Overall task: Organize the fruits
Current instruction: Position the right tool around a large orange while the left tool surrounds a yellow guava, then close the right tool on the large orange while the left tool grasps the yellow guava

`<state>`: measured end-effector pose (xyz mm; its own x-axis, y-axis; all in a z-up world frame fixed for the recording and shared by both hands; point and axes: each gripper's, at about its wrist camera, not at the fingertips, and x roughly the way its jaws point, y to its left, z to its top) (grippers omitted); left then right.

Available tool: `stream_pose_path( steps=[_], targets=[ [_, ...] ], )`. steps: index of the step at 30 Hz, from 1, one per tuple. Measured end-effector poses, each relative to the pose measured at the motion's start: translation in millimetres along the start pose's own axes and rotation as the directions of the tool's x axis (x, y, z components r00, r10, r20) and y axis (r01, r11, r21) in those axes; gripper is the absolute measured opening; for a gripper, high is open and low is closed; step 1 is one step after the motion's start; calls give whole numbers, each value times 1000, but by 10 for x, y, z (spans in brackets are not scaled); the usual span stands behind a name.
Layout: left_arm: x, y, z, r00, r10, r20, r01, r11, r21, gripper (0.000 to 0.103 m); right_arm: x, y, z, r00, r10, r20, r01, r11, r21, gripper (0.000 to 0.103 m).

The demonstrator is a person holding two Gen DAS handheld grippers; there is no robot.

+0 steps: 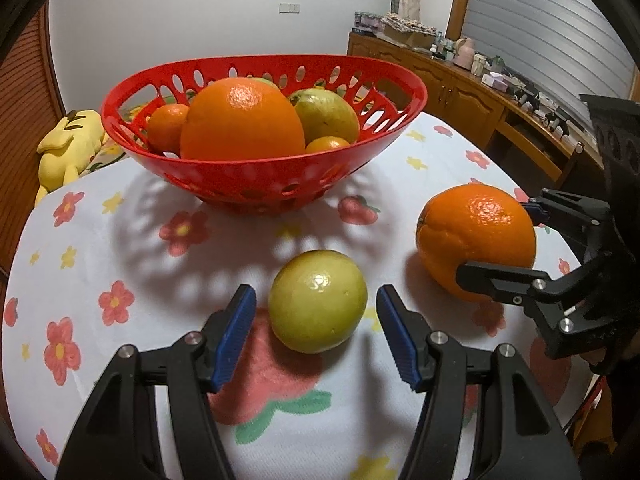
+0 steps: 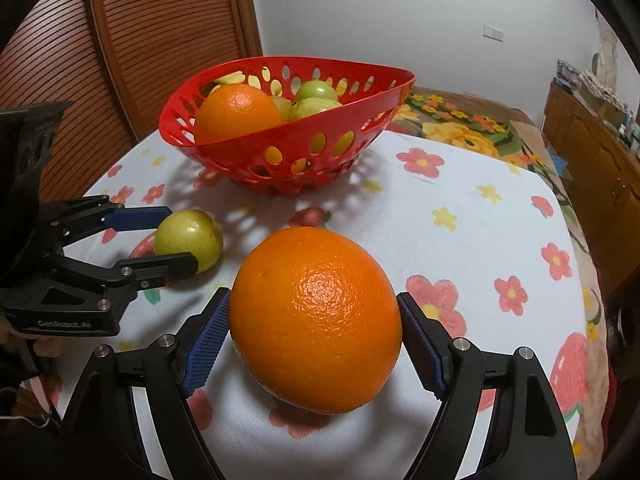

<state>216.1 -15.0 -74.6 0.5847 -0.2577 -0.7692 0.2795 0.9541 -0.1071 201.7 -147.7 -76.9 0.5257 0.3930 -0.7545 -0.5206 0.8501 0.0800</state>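
A green guava (image 1: 317,301) lies on the flowered tablecloth between the open blue pads of my left gripper (image 1: 316,320), with gaps on both sides; it also shows in the right wrist view (image 2: 189,238). A large orange (image 2: 316,320) sits on the cloth between the pads of my right gripper (image 2: 314,344), which touch or nearly touch its sides. The orange also shows in the left wrist view (image 1: 476,240). A red perforated basket (image 1: 264,176) farther back holds oranges and green fruits; the right wrist view shows it too (image 2: 288,152).
A yellow plush toy (image 1: 70,146) lies off the table's far left. A wooden sideboard (image 1: 480,92) with clutter stands at the right. A slatted wooden door (image 2: 160,40) is behind the table. The table's edge curves near both grippers.
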Motion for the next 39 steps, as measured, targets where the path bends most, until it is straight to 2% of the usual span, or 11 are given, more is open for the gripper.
stream_pose_path(
  steps=[6, 8, 16, 19, 23, 27, 39],
  targets=[
    [82, -9, 1, 1000, 2, -15, -2, 1000, -5, 62, -2, 3, -11, 1000, 2, 5, -3, 1000, 6, 84],
    [82, -17, -9, 1000, -10, -11, 10, 1000, -1, 51, -2, 1, -11, 1000, 6, 8, -7, 1000, 9, 84],
    [24, 0, -45, 1000, -11, 6, 11, 1000, -7, 51, 36, -4, 23, 1000, 9, 5, -9, 1000, 10, 85],
    [-65, 10, -42, 1000, -10, 29, 11, 1000, -6, 51, 80, -30, 29, 999, 40, -16, -40, 999, 28, 84],
    [-189, 35, -8, 998, -12, 61, 12, 1000, -10, 51, 123, -4, 2, 999, 26, -26, -25, 1000, 9, 84],
    [-347, 84, 49, 995, -8, 101, 10, 1000, -19, 51, 101, -43, -8, 999, 39, -17, -38, 999, 38, 83],
    [-753, 103, 246, 980, 3, 198, 0, 1000, -15, 51, -325, -8, 215, 995, 59, 84, -59, 998, 5, 82]
  ],
)
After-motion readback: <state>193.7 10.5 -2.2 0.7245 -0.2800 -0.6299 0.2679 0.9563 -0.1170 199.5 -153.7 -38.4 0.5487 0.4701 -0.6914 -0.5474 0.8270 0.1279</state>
